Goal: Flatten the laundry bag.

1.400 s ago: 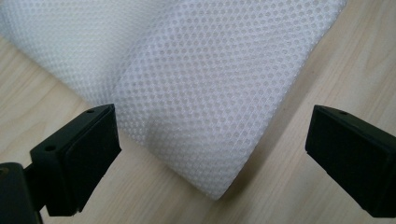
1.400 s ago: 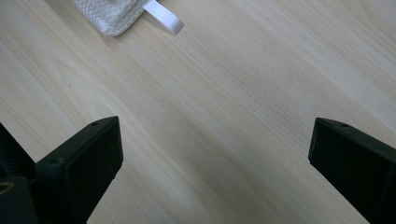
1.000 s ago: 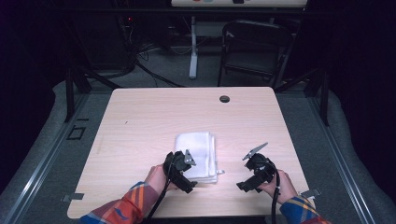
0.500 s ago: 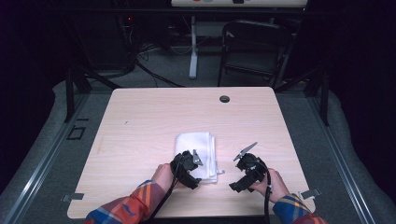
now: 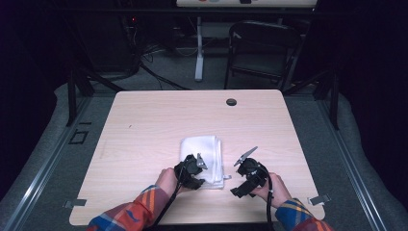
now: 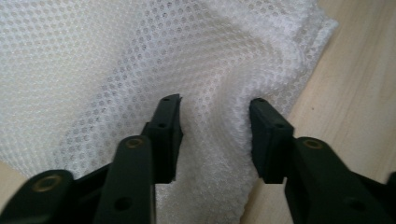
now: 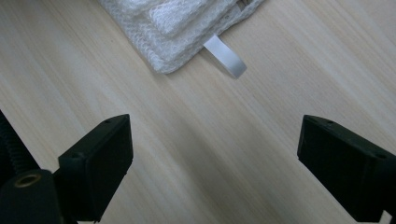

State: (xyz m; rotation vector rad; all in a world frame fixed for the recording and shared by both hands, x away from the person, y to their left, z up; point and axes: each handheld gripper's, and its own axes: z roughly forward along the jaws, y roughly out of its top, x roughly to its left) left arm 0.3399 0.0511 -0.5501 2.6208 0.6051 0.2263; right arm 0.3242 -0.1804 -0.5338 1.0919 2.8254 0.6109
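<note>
Scene: A person in a plaid sleeve works two hand-held grippers over a folded white mesh cloth on a pale wooden table.

Cloth: It lies near the table's 6 o'clock edge, a little right of centre, folded into a thick pad with its layered edges facing 3 o'clock. In the right gripper view a small white tag sticks out from the cloth's corner onto bare wood.

Left gripper: The left gripper sits on the cloth's near edge at about 7 o'clock of the pad. Its jaws are partly closed, each tip pressed into the mesh, with a raised ridge of fabric bunched between them. That looks like a pinch being set, likely to lift or fold the top layers; whether the grip is already firm cannot be told.

Right gripper: The right gripper hangs over bare table at the cloth's 4 o'clock, jaws spread wide and holding nothing. It faces the tagged corner, which lies just ahead, apart from the jaws.

Why so placed: One tool at each near corner suggests a two-point hold, so the cloth can be moved evenly without the folds slipping.

Other: A dark grommet marks the table's 12 o'clock edge; a folding chair stands beyond.
</note>
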